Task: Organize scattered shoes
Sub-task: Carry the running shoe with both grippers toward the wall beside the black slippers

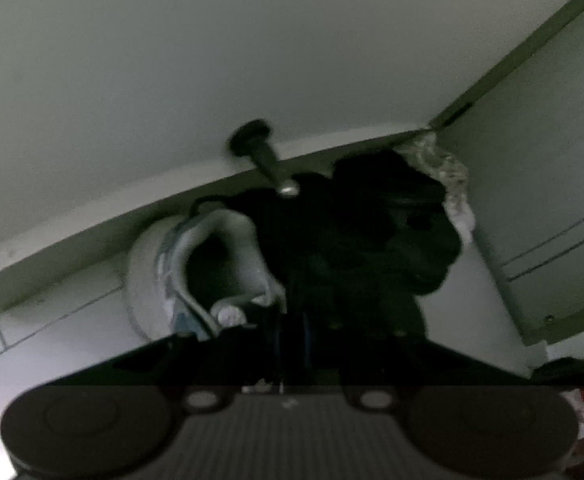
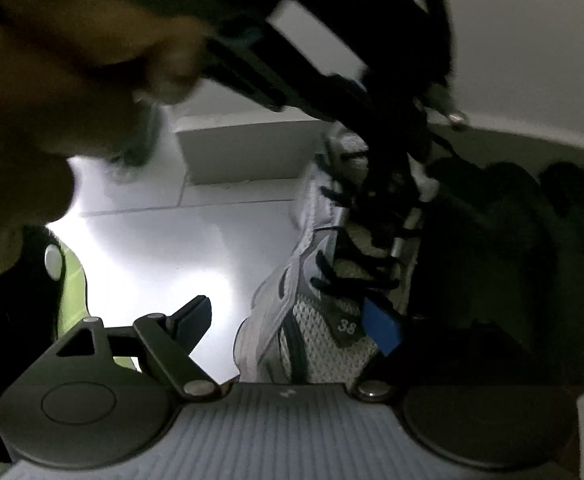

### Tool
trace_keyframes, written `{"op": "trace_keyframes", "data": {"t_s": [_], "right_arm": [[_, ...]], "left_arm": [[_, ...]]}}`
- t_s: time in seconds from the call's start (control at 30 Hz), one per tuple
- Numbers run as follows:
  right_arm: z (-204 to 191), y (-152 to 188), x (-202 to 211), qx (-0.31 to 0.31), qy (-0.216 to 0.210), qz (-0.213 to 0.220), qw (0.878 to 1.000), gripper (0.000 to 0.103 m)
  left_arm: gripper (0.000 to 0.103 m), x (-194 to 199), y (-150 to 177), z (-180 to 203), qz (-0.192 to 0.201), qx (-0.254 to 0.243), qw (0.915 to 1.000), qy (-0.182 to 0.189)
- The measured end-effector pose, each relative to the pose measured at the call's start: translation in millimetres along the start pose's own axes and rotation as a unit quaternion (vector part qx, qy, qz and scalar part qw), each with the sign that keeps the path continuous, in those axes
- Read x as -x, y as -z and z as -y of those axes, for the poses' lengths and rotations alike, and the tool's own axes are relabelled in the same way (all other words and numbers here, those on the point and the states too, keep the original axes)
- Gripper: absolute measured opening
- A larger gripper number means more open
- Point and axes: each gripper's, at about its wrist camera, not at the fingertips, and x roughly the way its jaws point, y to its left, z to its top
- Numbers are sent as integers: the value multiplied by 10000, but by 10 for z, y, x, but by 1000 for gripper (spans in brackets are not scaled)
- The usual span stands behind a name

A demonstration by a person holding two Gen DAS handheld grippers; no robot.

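Observation:
A grey and white mesh sneaker (image 2: pixel 316 320) with black laces has "38" on its tongue. Its front half lies between the fingers of my right gripper (image 2: pixel 288 324), which is open; the left finger (image 2: pixel 192 320) stands clear of the shoe and the blue pad (image 2: pixel 382 330) is over the tongue. My left gripper (image 2: pixel 396 148), held by a hand (image 2: pixel 72 80), reaches down to the sneaker's heel end. In the dark left wrist view the left gripper (image 1: pixel 288 312) is shut on the collar of the sneaker (image 1: pixel 220 248).
Black shoes (image 1: pixel 392 232) sit right of the sneaker against the baseboard, seen also as a dark black shoes mass (image 2: pixel 512 240). A black doorstop (image 1: pixel 254 148) sticks out of the wall. A fluffy pale slipper (image 1: pixel 448 176) fills the corner by a cabinet (image 1: pixel 552 160). Tiled floor (image 2: pixel 172 248) lies left.

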Motion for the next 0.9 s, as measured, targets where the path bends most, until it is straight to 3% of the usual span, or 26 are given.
{"op": "trace_keyframes", "data": {"t_s": [0.27,0.33,0.4,0.47,0.63,0.8,0.9], "right_arm": [[-268,70,-157,568,232,-82,9981,91],[-253,59,-124,450,188,-39,9988,91],[-180,53,-48,114,44,2,9999,93],[-110,63,38,-177,43,-11,9998,96],[-1,56,136,-545,115,-183,9983,97],[71,99,187,-926,281,-203,9951,100],[89,164,206,-1124,243,-162,9932,100]], "left_arm": [[14,-27,52,-152,-31,1,9998,-189],[26,-22,53,-111,-25,1,9998,-221],[59,39,74,-46,29,59,9998,-190],[73,105,101,10,144,64,9994,-324],[78,275,137,37,210,392,9980,-444],[81,501,210,9,563,655,9940,-671],[81,677,286,-81,923,820,9872,-1010]]}}
